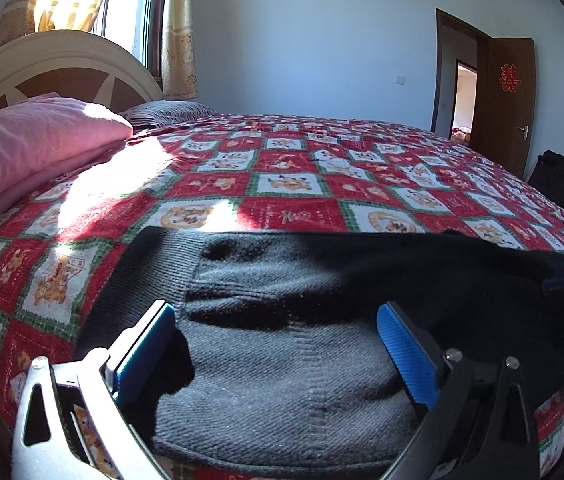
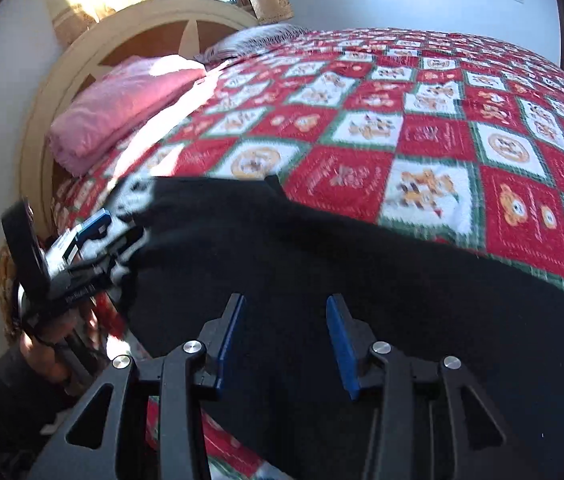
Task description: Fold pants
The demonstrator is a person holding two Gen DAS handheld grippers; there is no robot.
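Black knit pants (image 1: pixel 302 340) lie along the near edge of the bed (image 1: pixel 322 184). My left tongs (image 1: pixel 277 344) gape wide over their ribbed end, gripping nothing; my right tongs (image 2: pixel 286 340) hang half-open, empty, above the legs. Next, I judge: pinch an edge and fold.
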